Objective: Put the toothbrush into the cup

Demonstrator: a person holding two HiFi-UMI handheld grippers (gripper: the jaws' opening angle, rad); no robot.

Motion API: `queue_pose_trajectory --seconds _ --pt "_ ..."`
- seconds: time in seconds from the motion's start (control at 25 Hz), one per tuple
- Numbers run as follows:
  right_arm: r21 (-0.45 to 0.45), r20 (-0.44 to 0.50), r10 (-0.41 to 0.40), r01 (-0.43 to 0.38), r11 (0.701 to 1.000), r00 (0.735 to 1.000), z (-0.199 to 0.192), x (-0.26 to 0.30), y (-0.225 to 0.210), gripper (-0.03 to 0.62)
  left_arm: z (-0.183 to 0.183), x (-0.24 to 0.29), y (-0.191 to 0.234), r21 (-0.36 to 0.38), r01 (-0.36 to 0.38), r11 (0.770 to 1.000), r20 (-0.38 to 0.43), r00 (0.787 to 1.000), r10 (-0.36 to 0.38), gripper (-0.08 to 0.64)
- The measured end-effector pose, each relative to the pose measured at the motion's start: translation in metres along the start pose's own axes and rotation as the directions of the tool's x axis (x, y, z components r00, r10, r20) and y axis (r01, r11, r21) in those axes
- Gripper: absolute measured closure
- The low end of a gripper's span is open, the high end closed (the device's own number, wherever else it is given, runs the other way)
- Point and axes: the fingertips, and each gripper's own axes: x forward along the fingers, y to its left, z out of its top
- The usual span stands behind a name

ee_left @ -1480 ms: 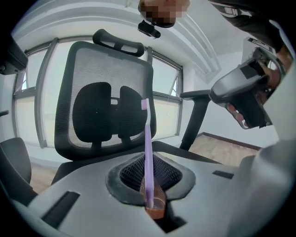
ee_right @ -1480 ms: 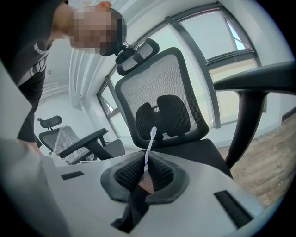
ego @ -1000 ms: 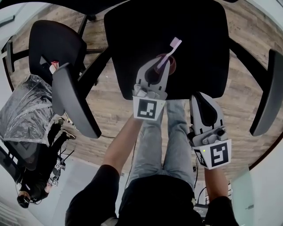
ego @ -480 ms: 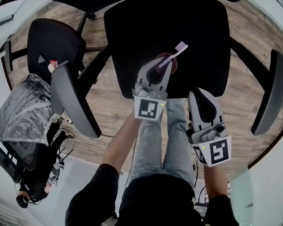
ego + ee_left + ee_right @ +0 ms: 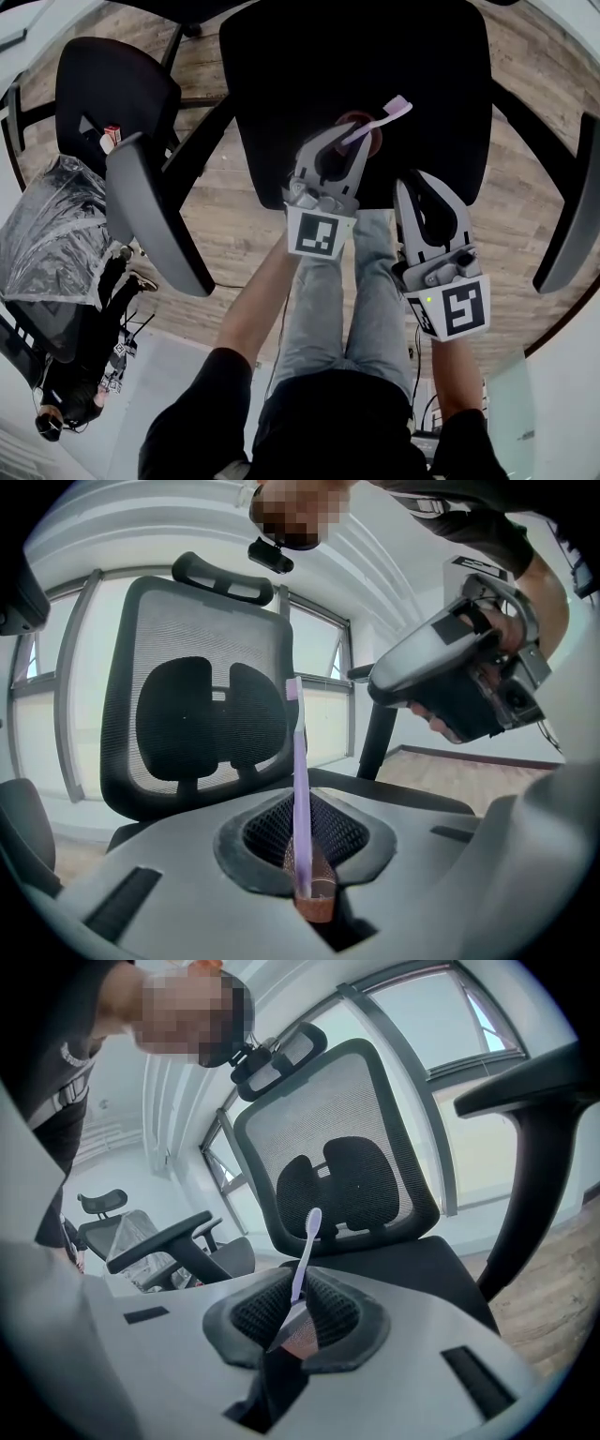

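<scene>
My left gripper (image 5: pixel 345 139) (image 5: pixel 305 902) is shut on a purple toothbrush (image 5: pixel 380 119) (image 5: pixel 299 789). The brush stands bristles up and leans to the right in the head view. Its lower end sits at the mouth of a reddish-brown cup (image 5: pixel 373 141) (image 5: pixel 317 897) on the black chair seat (image 5: pixel 281 75); I cannot tell whether it is inside. My right gripper (image 5: pixel 415 186) (image 5: pixel 286 1335) hovers at the seat's near edge, right of the cup and apart from it. Its jaws stand a little apart with nothing held, and the toothbrush (image 5: pixel 305 1251) shows through the gap.
The seat's mesh backrest (image 5: pixel 197 714) rises behind the cup. A second office chair (image 5: pixel 103 94) and its armrest (image 5: pixel 141 206) stand at the left, with a plastic-wrapped item (image 5: pixel 47 234) beyond. Another armrest (image 5: pixel 572 206) is at the right. The person's legs (image 5: pixel 328 309) are below, over wooden floor (image 5: pixel 225 225).
The toothbrush's head has swung to the right and lower while the left gripper kept its place. The right gripper has moved forward toward the seat's edge.
</scene>
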Motion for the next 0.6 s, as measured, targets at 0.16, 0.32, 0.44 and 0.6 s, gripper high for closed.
queue_pose_trajectory --seconds 0.16,0.32,0.44,0.6 --pt "0.003 -0.015 0.025 -0.024 1.0 1.0 -0.004 0.029 -0.001 0.515 0.0 0.0 0.0 0.001 0.008 1.0 0.001 1.0 -0.008 0.503" --pt "0.026 -0.021 0.024 -0.023 0.999 1.0 -0.005 0.058 -0.006 0.488 0.0 0.001 -0.001 0.001 0.017 1.0 0.0 1.0 -0.017 0.503" --pt "0.052 -0.021 -0.001 0.002 0.999 1.0 -0.003 0.066 -0.011 0.489 0.001 0.0 -0.006 0.01 0.031 0.999 0.003 1.0 -0.031 0.503" --pt "0.017 0.007 0.028 -0.028 0.999 1.0 0.002 0.063 -0.002 0.537 0.003 0.0 -0.009 0.021 0.039 0.999 0.001 0.999 -0.039 0.503"
